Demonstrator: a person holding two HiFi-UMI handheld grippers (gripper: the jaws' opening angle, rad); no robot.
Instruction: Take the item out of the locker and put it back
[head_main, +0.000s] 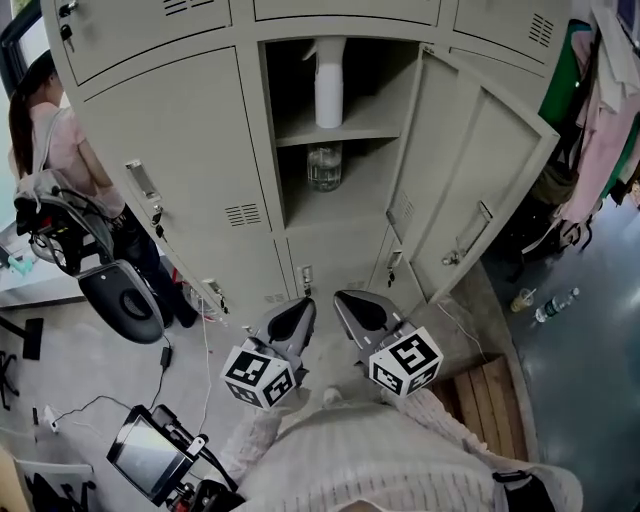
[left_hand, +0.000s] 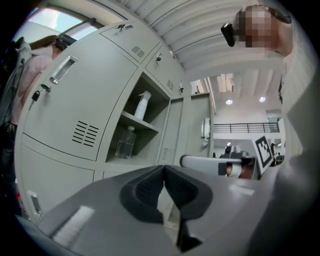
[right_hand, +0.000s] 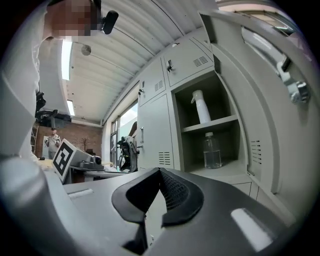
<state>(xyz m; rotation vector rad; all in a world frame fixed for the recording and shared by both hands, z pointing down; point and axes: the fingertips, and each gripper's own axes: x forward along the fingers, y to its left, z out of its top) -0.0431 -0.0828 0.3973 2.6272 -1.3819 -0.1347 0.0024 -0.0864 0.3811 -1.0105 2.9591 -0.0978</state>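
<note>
Left gripper (head_main: 298, 312) and right gripper (head_main: 350, 305), fingers clenched on nothing, hang level well short of the open locker (head_main: 350, 203), whose lower shelf holds what seems a clear bottle (head_main: 324, 166): open one gripper's fingers before reaching in squarely.

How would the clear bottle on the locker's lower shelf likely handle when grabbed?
The clear bottle looks smooth and round, so it may slip when gripped. Tall and narrow, it could tip if pushed. It seems to hold liquid, so probably not light.
</note>
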